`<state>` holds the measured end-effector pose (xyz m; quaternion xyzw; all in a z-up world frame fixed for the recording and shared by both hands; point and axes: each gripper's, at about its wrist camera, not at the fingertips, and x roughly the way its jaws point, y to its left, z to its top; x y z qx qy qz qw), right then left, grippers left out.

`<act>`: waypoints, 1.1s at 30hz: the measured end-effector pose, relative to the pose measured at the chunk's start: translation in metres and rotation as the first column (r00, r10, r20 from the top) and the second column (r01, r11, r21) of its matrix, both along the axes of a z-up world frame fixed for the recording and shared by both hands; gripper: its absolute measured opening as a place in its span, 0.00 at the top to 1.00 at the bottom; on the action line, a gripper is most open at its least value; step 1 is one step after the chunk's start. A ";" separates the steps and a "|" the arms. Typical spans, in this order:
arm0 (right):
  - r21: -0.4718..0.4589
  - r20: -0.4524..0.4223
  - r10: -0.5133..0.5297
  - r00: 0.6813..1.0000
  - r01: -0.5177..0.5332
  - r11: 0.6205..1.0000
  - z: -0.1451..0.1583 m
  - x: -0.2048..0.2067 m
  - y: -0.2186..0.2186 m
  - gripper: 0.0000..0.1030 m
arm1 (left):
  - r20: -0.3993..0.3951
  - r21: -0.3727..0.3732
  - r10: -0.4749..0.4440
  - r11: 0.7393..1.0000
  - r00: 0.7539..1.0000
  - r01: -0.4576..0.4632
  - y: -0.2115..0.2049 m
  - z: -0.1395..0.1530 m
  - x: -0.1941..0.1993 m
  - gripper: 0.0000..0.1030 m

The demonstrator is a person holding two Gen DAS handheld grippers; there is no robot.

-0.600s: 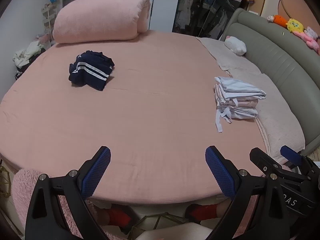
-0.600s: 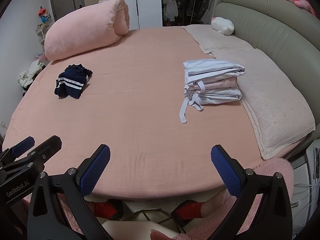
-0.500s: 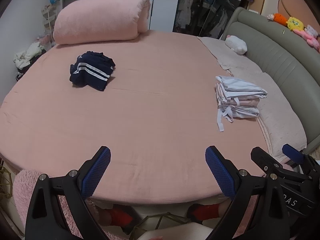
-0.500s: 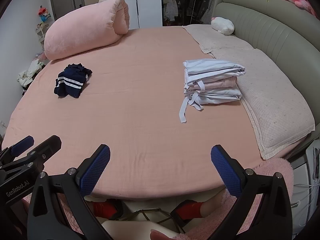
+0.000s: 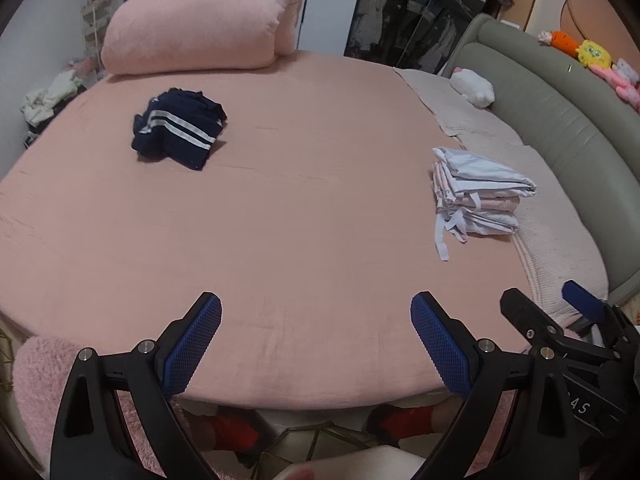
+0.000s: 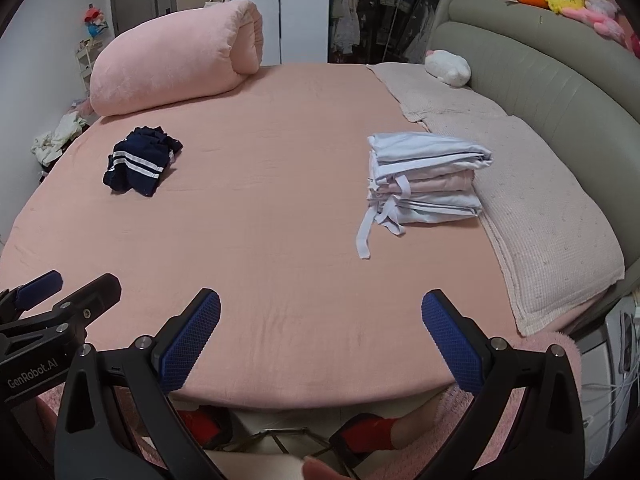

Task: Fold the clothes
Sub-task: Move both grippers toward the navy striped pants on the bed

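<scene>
A crumpled navy garment with white stripes lies on the far left of the pink bed. A stack of folded pale blue and pink clothes rests at the right, one strap trailing toward me. My left gripper hovers open over the bed's near edge, holding nothing. My right gripper is open and empty beside it, and shows at the right of the left wrist view.
A rolled pink blanket lies at the far edge. Pale pillows and a grey headboard line the right side. Below the near edge are a person's feet in red socks on a pink rug.
Both views have shifted slightly; the navy garment and the stack sit a little differently in frame. Both grippers stay open.
</scene>
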<state>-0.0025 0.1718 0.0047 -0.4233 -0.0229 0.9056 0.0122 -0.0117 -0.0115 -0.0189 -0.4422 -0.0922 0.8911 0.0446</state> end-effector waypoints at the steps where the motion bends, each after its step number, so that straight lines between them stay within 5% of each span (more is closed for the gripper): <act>1: 0.002 0.000 0.008 1.000 -0.008 1.000 -0.001 -0.001 -0.002 0.01 | 0.004 0.019 -0.001 1.000 1.000 0.000 -0.003 -0.002 -0.002 0.06; 5: 0.030 0.001 0.082 0.997 -0.082 0.996 -0.006 -0.012 -0.017 0.01 | 0.028 0.130 0.001 0.991 1.000 -0.004 -0.027 -0.013 -0.019 0.06; 12: -0.002 -0.034 0.218 0.975 -0.218 0.976 -0.005 -0.065 -0.061 0.01 | 0.033 0.135 0.098 0.986 0.995 -0.101 -0.102 -0.037 -0.102 0.06; 18: -0.086 -0.108 0.308 0.945 -0.318 0.944 -0.002 -0.129 -0.103 0.01 | 0.097 0.152 0.260 0.950 0.961 -0.272 -0.189 -0.077 -0.197 0.06; 24: -0.082 -0.012 0.378 0.926 -0.378 0.922 -0.054 -0.236 -0.196 0.05 | 0.115 0.230 0.330 0.909 0.937 -0.348 -0.259 -0.125 -0.242 0.12; 26: -0.068 0.034 0.416 0.909 -0.413 0.908 -0.079 -0.262 -0.228 0.11 | 0.153 0.279 0.349 0.882 0.925 -0.379 -0.278 -0.141 -0.250 0.19; 28: -0.025 0.090 0.434 0.896 -0.433 0.901 -0.109 -0.288 -0.260 0.20 | 0.188 0.309 0.357 0.863 0.915 -0.400 -0.293 -0.154 -0.254 0.38; 33: -0.111 0.181 0.475 0.861 -0.462 0.880 -0.157 -0.336 -0.306 0.24 | 0.201 0.318 0.389 0.843 0.899 -0.435 -0.320 -0.165 -0.258 0.38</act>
